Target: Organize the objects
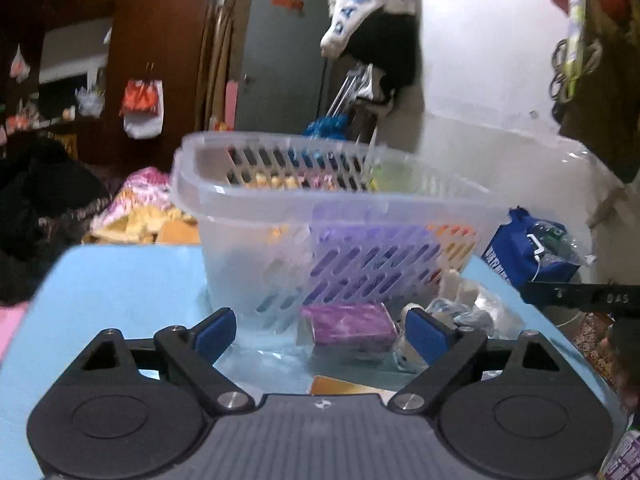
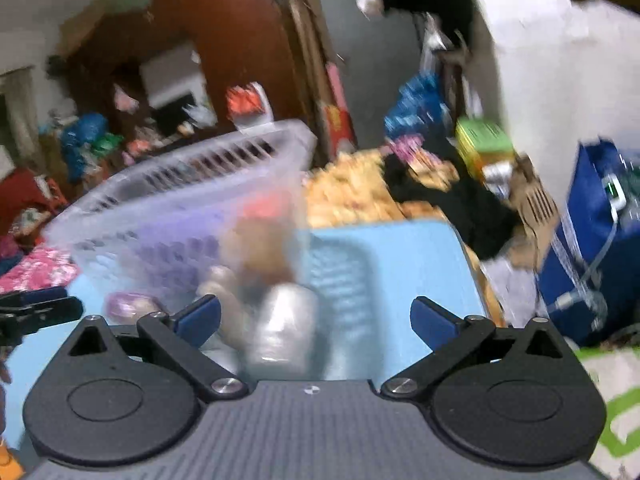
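Note:
A clear slotted plastic basket (image 1: 320, 216) stands on the light blue table (image 1: 120, 280), with coloured items inside. My left gripper (image 1: 320, 332) is open, just in front of it, and a purple box (image 1: 348, 326) lies between its fingertips, not clamped. A clear bag with small items (image 1: 468, 308) lies right of the box. In the right wrist view, which is blurred, the basket (image 2: 180, 208) is at the left. My right gripper (image 2: 316, 320) is open, with a silvery bottle-like thing (image 2: 284, 328) near its left finger, not gripped.
A blue bag (image 1: 532, 252) stands off the table's right edge; it also shows in the right wrist view (image 2: 592, 248). Bedding and clothes (image 1: 140, 208) lie beyond the table at the left. A green box (image 2: 484, 144) and cardboard (image 2: 532, 204) sit behind the table. An orange card (image 1: 340, 386) lies near my left gripper.

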Available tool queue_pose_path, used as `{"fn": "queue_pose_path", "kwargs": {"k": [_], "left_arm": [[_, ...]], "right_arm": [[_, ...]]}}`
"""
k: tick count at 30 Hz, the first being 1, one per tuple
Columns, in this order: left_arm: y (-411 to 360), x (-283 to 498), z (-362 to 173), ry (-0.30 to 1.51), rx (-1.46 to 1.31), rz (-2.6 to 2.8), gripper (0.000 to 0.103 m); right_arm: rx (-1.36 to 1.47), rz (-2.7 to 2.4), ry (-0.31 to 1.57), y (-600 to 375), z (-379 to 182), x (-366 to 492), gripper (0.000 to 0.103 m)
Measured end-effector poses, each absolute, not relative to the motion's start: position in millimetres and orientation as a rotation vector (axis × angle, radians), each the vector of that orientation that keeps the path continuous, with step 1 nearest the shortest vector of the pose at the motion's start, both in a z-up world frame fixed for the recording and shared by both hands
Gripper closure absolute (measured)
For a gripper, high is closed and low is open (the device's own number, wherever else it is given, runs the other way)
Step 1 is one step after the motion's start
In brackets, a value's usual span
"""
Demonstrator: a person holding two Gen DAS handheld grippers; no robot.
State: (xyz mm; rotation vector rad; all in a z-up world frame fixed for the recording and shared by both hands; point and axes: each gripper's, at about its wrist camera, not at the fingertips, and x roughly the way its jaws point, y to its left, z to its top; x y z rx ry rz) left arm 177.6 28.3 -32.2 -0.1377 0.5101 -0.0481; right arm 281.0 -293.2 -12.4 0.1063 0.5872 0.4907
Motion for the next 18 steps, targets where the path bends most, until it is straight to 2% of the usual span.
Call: {"fn": "queue_pose_path", "kwargs": {"k": [4,7,18], "left_arm": [[16,189,-49,0.569,-0.097,-0.063,0.009],[8,199,-55,0.601,-0.075,-0.066,0.009],[-2,208,-59,0.619,-0.056,0.008,0.01]], "right_arm": [[0.122,0.502,0.617,-292,-19,295,0.002],[0.073,0.511,0.637,-284,-24,295,0.015],[0.073,0.574,0.697,-280,-39,300,0.017]]}}
